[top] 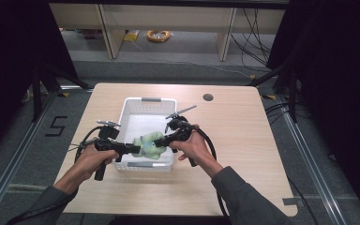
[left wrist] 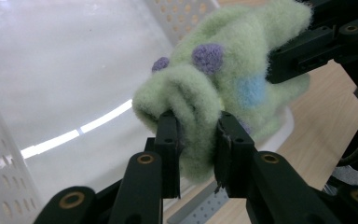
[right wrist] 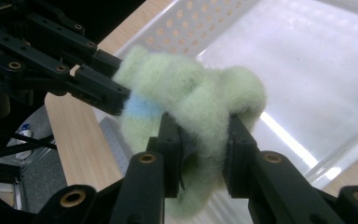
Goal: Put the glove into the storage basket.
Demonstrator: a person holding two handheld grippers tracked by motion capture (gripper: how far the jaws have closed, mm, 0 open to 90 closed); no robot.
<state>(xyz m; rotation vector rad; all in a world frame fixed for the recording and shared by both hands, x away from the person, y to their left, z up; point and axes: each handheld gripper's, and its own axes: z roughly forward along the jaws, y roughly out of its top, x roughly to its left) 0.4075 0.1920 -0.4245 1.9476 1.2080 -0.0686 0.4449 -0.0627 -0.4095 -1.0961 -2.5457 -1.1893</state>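
— Where's the sock?

— The fuzzy green sock point(top: 149, 146) hangs between my grippers, over the white basket's point(top: 133, 104) near end. Left gripper point(left wrist: 196, 135) clamps one end, right gripper point(right wrist: 205, 135) the other.

— Its long axis?

— Crosswise, hand to hand; neither's nearer.

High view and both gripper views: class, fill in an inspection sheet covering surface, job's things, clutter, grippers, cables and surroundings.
Surface: light wooden table, round hole near far edge.
Job's things: green fuzzy sock with purple and blue spots, held over the white perforated basket.
Clutter: nothing seen.
Grippers: left gripper and right gripper both clamp the sock.
Cables: black cable trails from the right gripper.
Surroundings: shelving legs, floor cables, yellow coil.
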